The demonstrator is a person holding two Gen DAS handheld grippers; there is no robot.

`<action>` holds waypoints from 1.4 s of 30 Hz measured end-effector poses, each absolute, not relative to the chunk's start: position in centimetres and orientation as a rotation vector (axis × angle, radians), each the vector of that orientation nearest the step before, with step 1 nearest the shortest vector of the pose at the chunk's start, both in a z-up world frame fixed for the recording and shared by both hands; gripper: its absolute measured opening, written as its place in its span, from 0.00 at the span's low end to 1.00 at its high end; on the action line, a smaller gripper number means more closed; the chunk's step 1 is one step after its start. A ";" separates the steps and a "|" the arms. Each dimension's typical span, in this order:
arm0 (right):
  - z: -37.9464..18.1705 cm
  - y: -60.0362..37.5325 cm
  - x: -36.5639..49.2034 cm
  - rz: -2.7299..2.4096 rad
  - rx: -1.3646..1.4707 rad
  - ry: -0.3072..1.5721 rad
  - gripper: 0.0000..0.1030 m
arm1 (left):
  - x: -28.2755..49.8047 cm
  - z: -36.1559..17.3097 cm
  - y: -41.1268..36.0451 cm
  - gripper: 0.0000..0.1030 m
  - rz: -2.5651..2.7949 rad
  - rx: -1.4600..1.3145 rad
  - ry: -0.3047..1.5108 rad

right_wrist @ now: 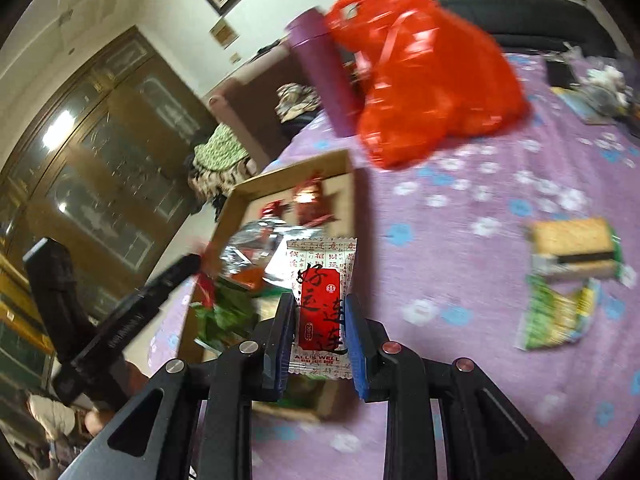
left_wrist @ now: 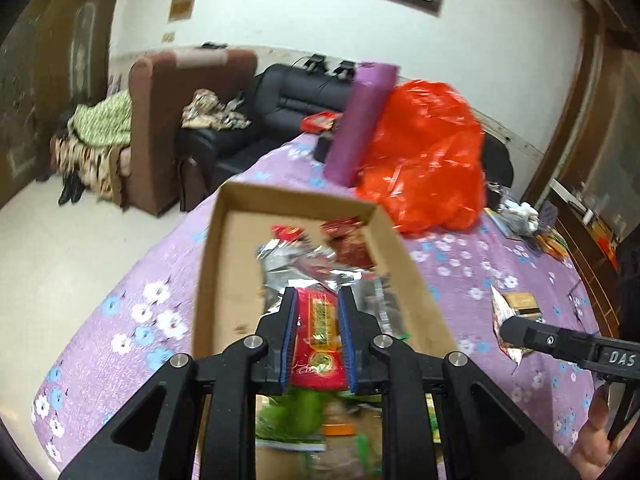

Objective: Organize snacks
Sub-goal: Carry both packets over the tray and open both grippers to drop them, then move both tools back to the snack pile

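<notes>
A shallow cardboard box [left_wrist: 208, 264] lies on the purple flowered tablecloth [left_wrist: 120, 280] and holds several snack packets, silver, red and green. My left gripper [left_wrist: 318, 298] is shut on a red snack packet [left_wrist: 319, 340] and holds it above the box. My right gripper [right_wrist: 320, 304] is shut on a white and red snack packet [right_wrist: 322, 300] and hovers by the box's right edge [right_wrist: 348, 200]. The right gripper also shows in the left wrist view [left_wrist: 516, 330], the left gripper in the right wrist view [right_wrist: 192, 266].
An orange plastic bag [left_wrist: 424, 156] and a purple tube [left_wrist: 360, 120] stand behind the box. Loose biscuit packets [right_wrist: 572, 248] and a green packet [right_wrist: 556, 316] lie on the cloth to the right. Clutter [left_wrist: 520, 216] sits at the far right. Armchairs [left_wrist: 176, 120] stand beyond the table.
</notes>
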State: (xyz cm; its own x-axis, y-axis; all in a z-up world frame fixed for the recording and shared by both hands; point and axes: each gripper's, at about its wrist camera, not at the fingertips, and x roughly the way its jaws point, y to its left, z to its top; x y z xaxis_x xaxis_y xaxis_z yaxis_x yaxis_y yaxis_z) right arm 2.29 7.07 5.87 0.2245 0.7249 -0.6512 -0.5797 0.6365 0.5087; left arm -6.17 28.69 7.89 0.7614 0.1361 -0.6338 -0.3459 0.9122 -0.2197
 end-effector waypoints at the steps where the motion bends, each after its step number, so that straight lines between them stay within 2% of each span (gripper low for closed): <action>1: 5.9 8.6 2.3 0.915 0.155 0.999 0.27 | -6.3 7.5 29.1 0.18 0.272 -0.343 0.663; 14: 2.5 16.4 3.6 0.900 0.074 1.076 0.29 | -5.2 5.8 28.9 0.18 0.242 -0.340 0.693; 16: 2.5 16.4 3.5 0.888 0.069 1.064 0.29 | -5.3 5.9 28.7 0.20 0.239 -0.329 0.690; 19: 3.0 15.8 3.8 0.907 0.096 1.057 0.29 | -5.5 6.3 28.6 0.30 0.238 -0.335 0.685; 22: 3.9 14.1 3.7 0.921 0.131 1.039 0.30 | -5.7 6.8 28.3 0.36 0.236 -0.329 0.676; 32: 5.1 7.2 4.2 0.895 0.213 1.015 0.33 | -5.7 9.1 24.1 0.36 0.192 -0.262 0.657; 42: 3.5 -6.0 7.9 0.717 0.371 1.004 0.33 | -3.2 9.8 15.8 0.44 0.017 -0.177 0.711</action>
State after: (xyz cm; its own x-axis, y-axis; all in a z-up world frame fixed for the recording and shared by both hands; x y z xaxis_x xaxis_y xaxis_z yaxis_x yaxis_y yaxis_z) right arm 7.89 -6.05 3.49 0.3387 0.6960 -0.6331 -0.3725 0.7171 0.5891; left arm -3.20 15.84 9.81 0.7584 -0.0452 -0.6502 -0.0753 0.9848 -0.1563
